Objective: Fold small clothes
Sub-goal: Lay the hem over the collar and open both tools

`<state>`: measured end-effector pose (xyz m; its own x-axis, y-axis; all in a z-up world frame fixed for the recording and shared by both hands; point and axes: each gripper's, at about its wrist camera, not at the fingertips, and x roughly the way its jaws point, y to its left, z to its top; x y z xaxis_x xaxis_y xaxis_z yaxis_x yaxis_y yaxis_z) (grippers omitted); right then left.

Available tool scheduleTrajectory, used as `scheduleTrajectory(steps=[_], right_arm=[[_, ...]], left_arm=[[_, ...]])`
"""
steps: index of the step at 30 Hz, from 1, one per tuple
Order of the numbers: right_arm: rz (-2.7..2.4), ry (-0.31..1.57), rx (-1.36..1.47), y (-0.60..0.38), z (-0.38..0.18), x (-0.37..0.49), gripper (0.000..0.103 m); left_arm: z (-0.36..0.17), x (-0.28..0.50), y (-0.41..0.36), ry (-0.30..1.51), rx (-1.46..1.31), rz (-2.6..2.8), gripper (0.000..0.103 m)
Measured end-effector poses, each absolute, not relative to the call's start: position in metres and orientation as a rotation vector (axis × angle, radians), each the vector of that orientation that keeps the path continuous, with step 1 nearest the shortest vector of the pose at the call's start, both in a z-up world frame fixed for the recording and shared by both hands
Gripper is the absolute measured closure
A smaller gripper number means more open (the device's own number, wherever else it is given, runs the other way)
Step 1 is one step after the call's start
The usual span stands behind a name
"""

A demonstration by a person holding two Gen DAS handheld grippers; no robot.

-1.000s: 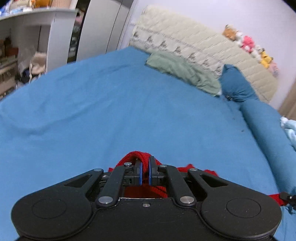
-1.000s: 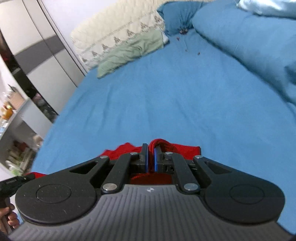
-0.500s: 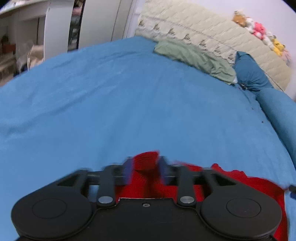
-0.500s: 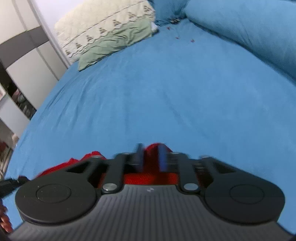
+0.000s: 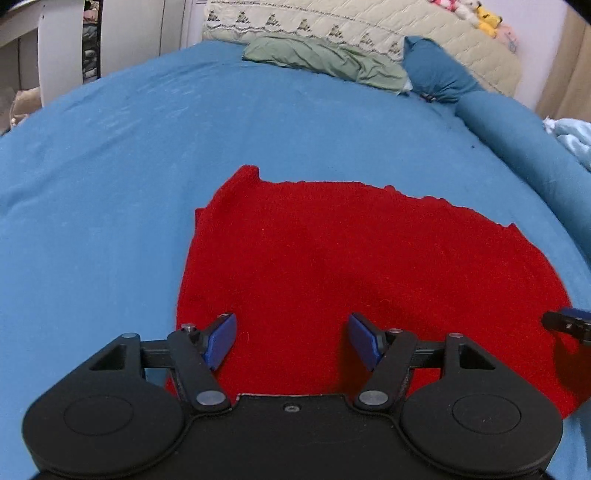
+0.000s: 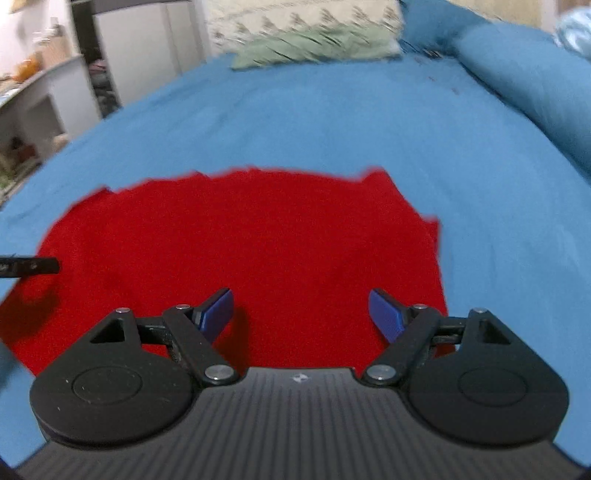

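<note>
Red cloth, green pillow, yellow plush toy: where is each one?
red cloth [image 5: 351,266], left wrist view, middle of the flat fabric.
green pillow [image 5: 325,59], left wrist view, its wrinkled top.
yellow plush toy [image 5: 488,20], left wrist view, its body.

No text, label, brand name, number or sign can be read on anything in either view.

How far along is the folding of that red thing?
Done: the red garment lies spread flat on the blue bed. In hand: nothing; the left gripper and right gripper are both open above it. Left: no fold shows yet.
</note>
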<state>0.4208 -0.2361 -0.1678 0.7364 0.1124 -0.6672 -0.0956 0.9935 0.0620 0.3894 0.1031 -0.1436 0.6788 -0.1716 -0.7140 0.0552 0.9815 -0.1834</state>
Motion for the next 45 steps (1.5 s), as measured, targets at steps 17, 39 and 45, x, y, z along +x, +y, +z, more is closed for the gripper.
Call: scheduleTrajectory(steps=[17,39,45], right_arm=[[-0.074,0.619,0.145,-0.277,-0.112,0.342,0.008],[-0.073,0.643,0.054,-0.279,-0.184,0.326,0.023],[-0.061,0.612,0.058,-0.273,-0.204,0.327,0.031]], left_arm=[[-0.073,0.341,0.049,0.798,-0.07,-0.171,0.028],[-0.138,0.397,-0.029,0.91,0.008,-0.134,0.0],[-0.153,0.402,-0.034,0.957,0.041,-0.132,0.0]])
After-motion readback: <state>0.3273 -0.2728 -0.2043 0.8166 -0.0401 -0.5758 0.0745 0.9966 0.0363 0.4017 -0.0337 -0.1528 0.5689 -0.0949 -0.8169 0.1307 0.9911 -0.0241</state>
